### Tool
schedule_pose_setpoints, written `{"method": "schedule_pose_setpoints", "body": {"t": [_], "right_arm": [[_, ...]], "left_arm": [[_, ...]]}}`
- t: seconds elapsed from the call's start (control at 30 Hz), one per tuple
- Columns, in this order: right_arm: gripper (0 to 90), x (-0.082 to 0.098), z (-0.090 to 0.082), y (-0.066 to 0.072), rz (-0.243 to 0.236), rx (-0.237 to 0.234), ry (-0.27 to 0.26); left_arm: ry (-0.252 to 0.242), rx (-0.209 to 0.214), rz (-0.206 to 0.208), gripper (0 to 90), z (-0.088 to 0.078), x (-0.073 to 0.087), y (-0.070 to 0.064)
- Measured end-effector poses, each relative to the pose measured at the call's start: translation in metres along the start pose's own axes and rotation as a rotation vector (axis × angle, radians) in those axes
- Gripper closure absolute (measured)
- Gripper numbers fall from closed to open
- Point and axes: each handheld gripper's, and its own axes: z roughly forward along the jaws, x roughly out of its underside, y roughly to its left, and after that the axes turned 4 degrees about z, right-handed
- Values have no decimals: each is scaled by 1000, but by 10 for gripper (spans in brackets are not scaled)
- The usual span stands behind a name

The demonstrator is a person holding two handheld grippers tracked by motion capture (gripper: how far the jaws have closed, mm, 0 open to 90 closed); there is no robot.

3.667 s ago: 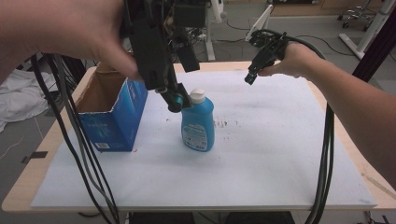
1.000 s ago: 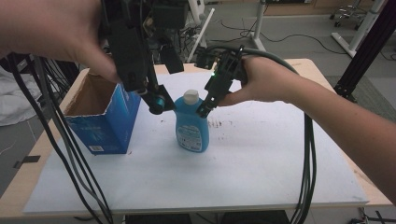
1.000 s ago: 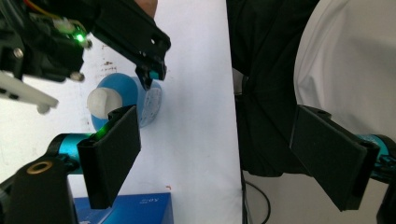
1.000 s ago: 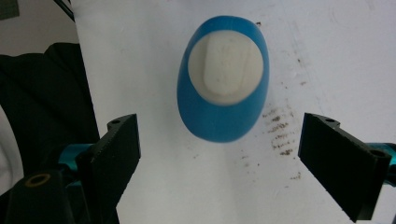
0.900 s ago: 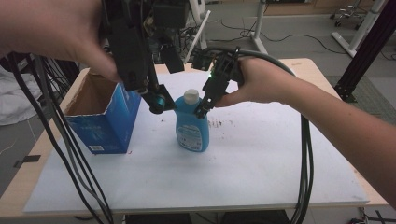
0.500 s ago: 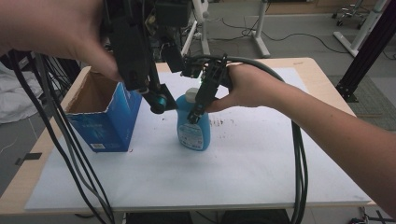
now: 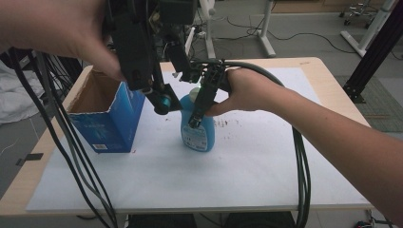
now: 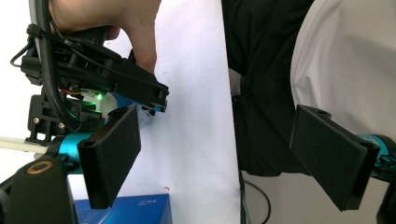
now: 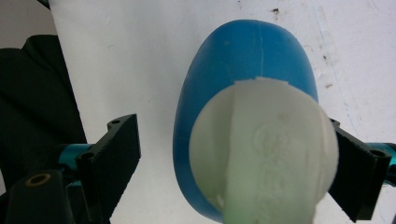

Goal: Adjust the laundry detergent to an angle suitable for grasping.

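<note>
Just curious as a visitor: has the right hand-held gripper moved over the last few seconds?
Yes. The right hand-held gripper moved left and nearer, from the table's far edge down over the blue bottle.

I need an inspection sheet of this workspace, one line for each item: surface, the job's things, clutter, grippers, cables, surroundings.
Surface: wooden table under a white sheet with small dark specks.
Job's things: blue bottle with white cap, upright near the middle.
Clutter: open blue carton left of the bottle.
Grippers: right gripper open, jaws either side of the bottle, cap between them; left gripper open, holding nothing, beside the bottle.
Cables: black bundles trail over the front table edge from both grippers.
Surroundings: grey floor, white stand legs, loose floor cables behind the table.
</note>
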Motion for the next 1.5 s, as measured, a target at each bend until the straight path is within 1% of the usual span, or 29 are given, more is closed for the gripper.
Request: {"method": "schedule_pose_setpoints", "body": {"t": [0.17,0.23,0.3,0.37,0.43,0.53,0.57,0.6,0.67,0.77,0.83,1.0,1.17,1.33,1.5], "right_arm": [[123,-1,1,-1,6,2,-5],[124,-1,1,-1,16,3,4],[124,-1,1,-1,6,3,-3],[124,-2,1,-1,6,6,-5],[126,-2,1,0,18,8,2],[127,-2,1,0,16,9,1],[128,-3,1,-1,6,11,-10],[129,-3,0,0,18,12,-5],[183,-2,0,-1,6,9,-16],[183,-2,-1,-1,17,9,-11],[183,-3,-1,-1,7,16,-17],[184,-3,-1,-1,14,23,-8],[186,-3,-1,-1,10,26,-13],[190,-3,-2,0,17,31,-8],[193,-3,-2,0,6,37,-15]], "left_arm": [[2,0,1,164,0,0,0],[3,0,1,165,0,0,-1],[4,-1,1,165,0,0,-1],[4,-1,2,165,0,0,0],[3,1,1,164,1,0,0],[4,2,1,164,1,-1,0],[3,2,1,165,1,-1,0],[4,2,2,164,1,-1,0],[5,0,2,164,1,-1,0],[5,1,1,165,2,-1,0],[5,3,1,164,2,-1,0],[4,3,1,164,2,-1,0],[6,0,0,165,2,0,0],[6,1,1,164,2,0,0],[7,1,0,164,3,0,0]]}}
